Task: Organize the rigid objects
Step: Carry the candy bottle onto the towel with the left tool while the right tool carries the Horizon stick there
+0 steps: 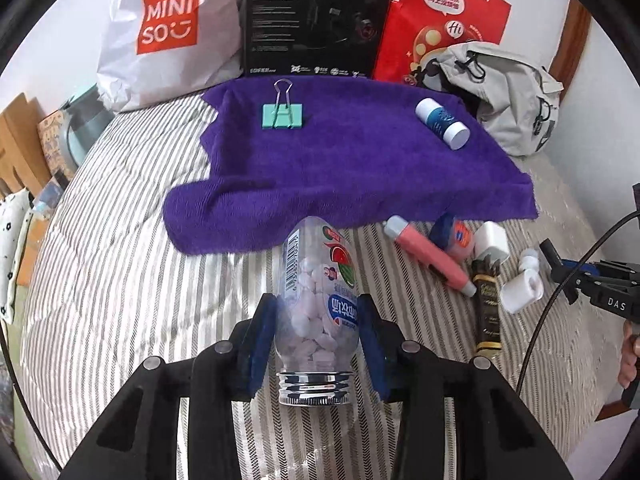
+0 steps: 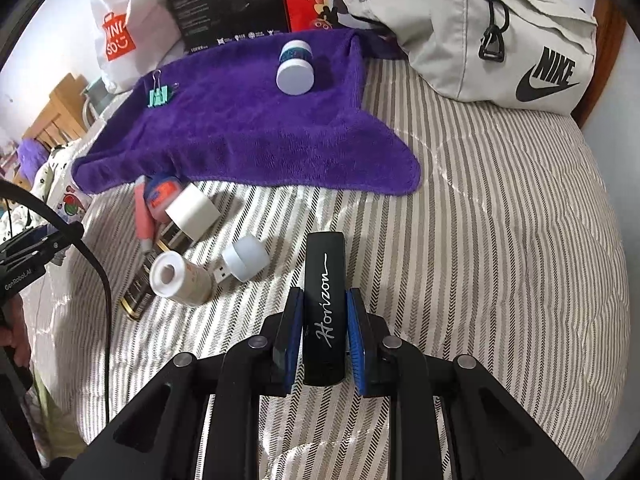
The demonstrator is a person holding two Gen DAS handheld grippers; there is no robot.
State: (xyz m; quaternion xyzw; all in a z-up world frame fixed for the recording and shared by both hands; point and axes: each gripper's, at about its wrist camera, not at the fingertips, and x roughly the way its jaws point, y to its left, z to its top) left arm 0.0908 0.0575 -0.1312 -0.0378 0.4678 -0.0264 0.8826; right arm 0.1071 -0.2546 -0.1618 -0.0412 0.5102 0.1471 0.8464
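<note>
My left gripper (image 1: 318, 312) is shut on a clear candy bottle (image 1: 316, 300) full of white tablets, its threaded mouth toward the camera, above the striped bed. My right gripper (image 2: 324, 300) is shut on a black case marked "Horizon" (image 2: 325, 304). On the purple towel (image 1: 340, 168) lie a teal binder clip (image 1: 282, 114) and a white-and-blue tube (image 1: 442, 122). A pile beside the towel's near edge holds a pink pen-like stick (image 1: 430, 254), a white charger block (image 2: 192, 212), a white USB plug (image 2: 244, 258), a white roll (image 2: 178, 274) and a black-gold tube (image 1: 489, 312).
A white Miniso bag (image 1: 168, 32), a black box (image 1: 316, 16) and a red bag (image 1: 444, 12) stand behind the towel. A grey Nike backpack (image 2: 500, 28) lies at the right. Wooden furniture (image 1: 16, 136) sits left of the bed. The striped bedcover (image 2: 500, 220) spreads to the right.
</note>
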